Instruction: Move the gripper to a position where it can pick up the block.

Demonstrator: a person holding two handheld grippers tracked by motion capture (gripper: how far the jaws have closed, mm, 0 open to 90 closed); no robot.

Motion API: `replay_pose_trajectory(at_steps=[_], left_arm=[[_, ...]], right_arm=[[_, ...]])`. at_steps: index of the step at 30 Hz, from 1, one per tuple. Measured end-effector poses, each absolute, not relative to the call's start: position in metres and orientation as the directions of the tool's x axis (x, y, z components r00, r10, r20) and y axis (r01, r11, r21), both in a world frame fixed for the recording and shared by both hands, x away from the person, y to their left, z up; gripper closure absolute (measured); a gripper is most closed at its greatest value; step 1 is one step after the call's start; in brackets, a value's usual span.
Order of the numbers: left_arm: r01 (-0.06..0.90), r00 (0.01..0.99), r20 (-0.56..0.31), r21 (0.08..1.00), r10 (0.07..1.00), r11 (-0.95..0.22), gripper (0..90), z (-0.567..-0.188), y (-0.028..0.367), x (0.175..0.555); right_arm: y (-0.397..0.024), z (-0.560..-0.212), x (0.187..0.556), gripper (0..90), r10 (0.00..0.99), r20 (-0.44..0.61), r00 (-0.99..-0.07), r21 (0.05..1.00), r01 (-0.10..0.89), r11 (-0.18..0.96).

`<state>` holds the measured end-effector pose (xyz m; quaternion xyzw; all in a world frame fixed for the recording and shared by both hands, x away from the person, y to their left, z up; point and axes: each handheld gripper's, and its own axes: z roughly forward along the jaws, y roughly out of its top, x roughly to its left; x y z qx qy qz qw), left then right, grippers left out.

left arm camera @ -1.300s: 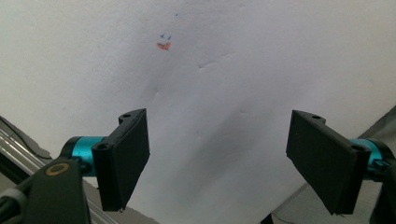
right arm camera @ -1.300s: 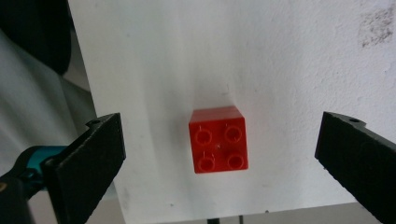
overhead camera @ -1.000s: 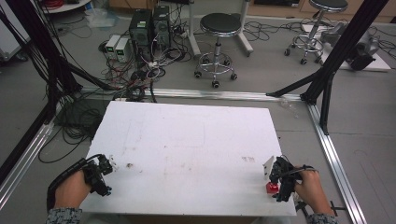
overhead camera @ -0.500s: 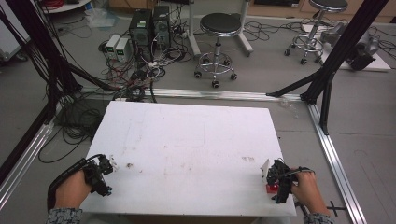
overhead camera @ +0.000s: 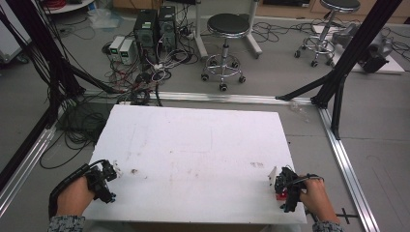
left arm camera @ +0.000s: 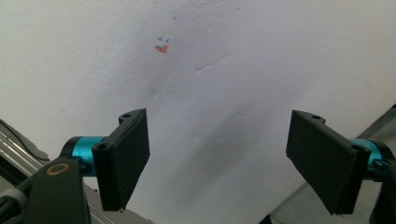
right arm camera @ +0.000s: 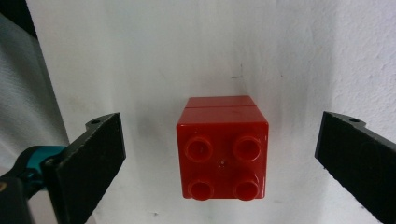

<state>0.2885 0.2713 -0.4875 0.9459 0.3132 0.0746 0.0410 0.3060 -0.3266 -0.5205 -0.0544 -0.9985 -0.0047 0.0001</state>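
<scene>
A red toy brick (right arm camera: 222, 147) sits studs-up on the white tabletop (overhead camera: 203, 145), squarely between the spread jaws of the right gripper (right arm camera: 219, 163), which hangs directly over it. Neither jaw touches the brick; bare tabletop shows on both sides of it. Judged from this, the work with the brick stands at its very edge: either the grasp is about to be made or the brick has just been set down, and the pictures do not settle which. No other brick or target is to be seen on the tabletop, so what is left of the job cannot be read beyond that.

In the high view, the brick (overhead camera: 281, 195) is little more than a red speck under the right gripper (overhead camera: 285, 186), close to the tabletop's near right corner, and the gap between jaws and brick cannot be made out. The right gripper view supplies that detail: four round studs, a seam across the brick's top edge, and clear daylight on either side.

Far from the brick, at the near left edge of the tabletop, the left gripper (overhead camera: 104, 175) is held idle in the person's left hand (overhead camera: 73, 197). The left gripper view shows its jaws spread wide over bare, dented white surface, holding nothing, with a small orange and blue mark (left arm camera: 161, 47) ahead of the left gripper (left arm camera: 233, 163); that mark is lost in the high view.
</scene>
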Motion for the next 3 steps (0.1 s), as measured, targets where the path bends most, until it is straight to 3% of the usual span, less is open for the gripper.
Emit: replay_pose_trajectory(at_steps=[3], left_arm=[[0.586,0.793,0.114,0.125,0.599,-0.800,21.7,-0.4866,0.2715,0.2885]], right_arm=[[-0.3259,-0.5200,0.3061,0.8,0.107,0.000,-0.994,0.013,0.107,0.994]])
